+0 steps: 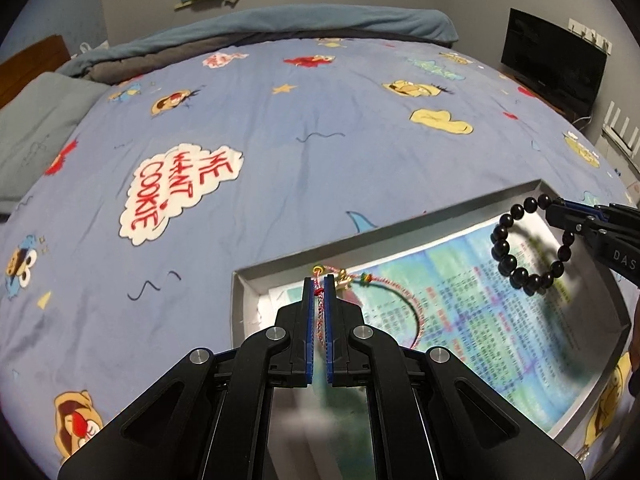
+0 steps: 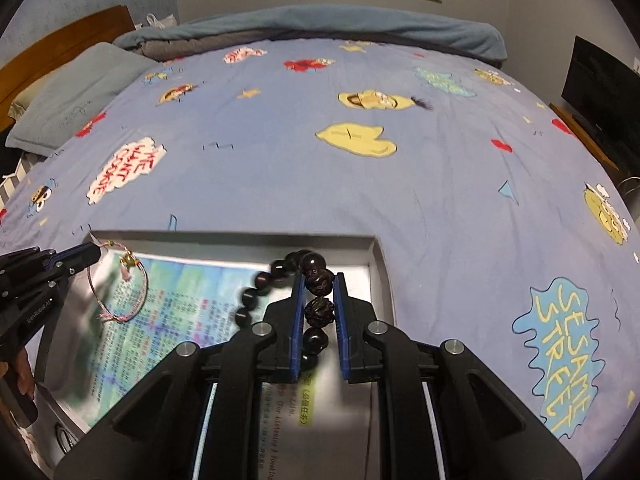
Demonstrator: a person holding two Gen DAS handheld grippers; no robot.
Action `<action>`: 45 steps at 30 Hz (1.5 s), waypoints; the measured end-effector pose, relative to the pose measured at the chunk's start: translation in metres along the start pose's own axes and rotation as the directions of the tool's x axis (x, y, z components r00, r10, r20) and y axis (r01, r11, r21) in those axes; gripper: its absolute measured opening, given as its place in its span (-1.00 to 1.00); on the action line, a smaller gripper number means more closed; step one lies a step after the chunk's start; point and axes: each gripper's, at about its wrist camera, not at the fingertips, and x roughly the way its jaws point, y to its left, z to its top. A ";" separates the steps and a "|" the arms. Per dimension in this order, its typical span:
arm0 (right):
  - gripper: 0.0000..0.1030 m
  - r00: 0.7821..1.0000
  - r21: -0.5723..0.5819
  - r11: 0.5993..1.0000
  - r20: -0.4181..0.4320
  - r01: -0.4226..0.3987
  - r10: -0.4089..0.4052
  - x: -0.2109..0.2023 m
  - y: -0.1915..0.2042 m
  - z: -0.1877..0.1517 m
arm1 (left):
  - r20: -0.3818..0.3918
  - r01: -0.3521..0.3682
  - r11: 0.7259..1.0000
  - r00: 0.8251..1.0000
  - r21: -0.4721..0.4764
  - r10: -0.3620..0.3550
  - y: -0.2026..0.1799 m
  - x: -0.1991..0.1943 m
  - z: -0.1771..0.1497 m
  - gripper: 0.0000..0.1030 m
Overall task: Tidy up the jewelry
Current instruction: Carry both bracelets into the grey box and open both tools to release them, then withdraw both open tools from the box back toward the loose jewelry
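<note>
A shallow grey box (image 1: pixel 440 212) (image 2: pixel 240 238) lined with printed paper lies on the bed. My left gripper (image 1: pixel 319 280) is shut on a thin red braided string bracelet (image 1: pixel 416 312) with small coloured and gold charms, which dangles over the box's left part; the right wrist view also shows this bracelet (image 2: pixel 120 296) hanging from the left gripper (image 2: pixel 94 252). My right gripper (image 2: pixel 318 280) is shut on a black bead bracelet (image 2: pixel 318 312), whose loop hangs blurred over the box. In the left wrist view the bead bracelet (image 1: pixel 520 248) hangs from the right gripper (image 1: pixel 556 208).
The bed is covered by a blue cartoon-print sheet (image 1: pixel 280 128). A grey pillow (image 1: pixel 36 128) and rolled blankets (image 1: pixel 320 24) lie at its far side. A black screen (image 1: pixel 556 60) stands at the right. A person's hand (image 2: pixel 20 372) shows at the left edge.
</note>
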 end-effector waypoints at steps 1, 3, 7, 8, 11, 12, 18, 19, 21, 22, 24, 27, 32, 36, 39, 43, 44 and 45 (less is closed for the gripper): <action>-0.73 1.000 -0.002 1.000 -0.002 0.000 0.000 0.002 0.000 0.000 | -0.002 -0.001 1.000 1.000 -0.003 0.001 0.001 0.001 0.000 -0.90; -0.73 1.000 -0.005 1.000 -0.005 -0.002 0.002 0.003 0.001 -0.001 | -0.007 -0.004 1.000 1.000 0.001 0.004 0.000 0.002 -0.001 -0.90; -0.73 1.000 -0.021 1.000 -0.021 -0.006 0.005 0.007 0.003 -0.004 | 0.003 -0.030 0.999 1.000 0.045 0.030 -0.007 0.002 -0.003 -0.90; -0.73 1.000 -0.023 1.000 -0.028 -0.004 0.003 0.008 0.004 -0.004 | 0.008 -0.038 0.998 0.999 0.056 0.038 -0.010 0.002 -0.004 -0.90; -0.73 0.999 -0.027 1.000 -0.038 -0.002 0.001 0.011 0.003 -0.005 | 0.001 -0.047 0.997 0.999 0.066 0.047 -0.012 0.004 -0.004 -0.90; -0.73 0.999 -0.024 1.000 -0.039 -0.005 0.004 0.011 0.003 -0.005 | -0.003 -0.051 0.996 0.999 0.068 0.051 -0.013 0.005 -0.004 -0.90; -0.72 0.999 -0.037 0.999 -0.032 -0.004 0.003 0.009 0.001 -0.007 | -0.011 -0.056 0.996 0.998 0.065 0.057 -0.013 0.006 -0.004 -0.79; -0.69 1.000 -0.035 0.999 -0.030 -0.003 0.002 0.009 0.001 -0.007 | -0.011 -0.058 0.996 0.998 0.062 0.059 -0.013 0.006 -0.004 -0.61; -0.57 1.000 -0.025 1.000 -0.022 -0.011 0.010 0.007 -0.002 -0.008 | 0.001 -0.064 0.996 0.998 0.057 0.064 -0.012 0.004 -0.004 -0.29; -0.42 1.000 -0.022 1.000 -0.015 -0.011 0.011 0.005 -0.002 -0.008 | 0.014 -0.063 0.996 0.998 0.055 0.063 -0.012 0.002 -0.004 -0.23; -0.37 1.000 -0.026 1.000 -0.001 -0.010 0.010 0.002 -0.002 -0.010 | 0.030 -0.065 0.996 0.998 0.057 0.063 -0.012 -0.002 -0.004 -0.23; -0.27 1.000 -0.021 1.000 0.016 -0.017 0.017 -0.004 -0.004 -0.012 | 0.057 -0.070 0.996 0.996 0.050 0.067 -0.012 -0.007 -0.003 -0.11; 0.19 0.996 0.021 0.999 0.075 -0.049 0.047 -0.024 -0.012 -0.017 | 0.128 -0.066 0.998 0.990 0.007 0.065 -0.006 -0.024 -0.005 0.42; 0.42 0.991 0.027 0.998 0.124 -0.055 0.051 -0.043 -0.018 -0.026 | 0.170 -0.083 0.997 0.982 -0.008 0.083 -0.001 -0.038 -0.010 0.55; 0.63 0.983 0.038 0.997 0.173 -0.070 0.063 -0.063 -0.023 -0.033 | 0.205 -0.085 0.996 0.975 -0.029 0.089 0.003 -0.053 -0.014 0.73; 0.89 0.970 0.048 0.994 0.231 -0.096 0.083 -0.092 -0.029 -0.044 | 0.243 -0.077 0.996 0.966 -0.052 0.088 0.010 -0.075 -0.022 0.83; 0.89 0.967 0.052 0.994 0.240 -0.100 0.085 -0.098 -0.031 -0.046 | 0.249 -0.080 0.995 0.964 -0.052 0.090 0.011 -0.080 -0.024 0.84; 0.89 0.964 0.056 0.993 0.249 -0.106 0.089 -0.103 -0.032 -0.049 | 0.254 -0.085 0.995 0.962 -0.051 0.095 0.011 -0.083 -0.026 0.84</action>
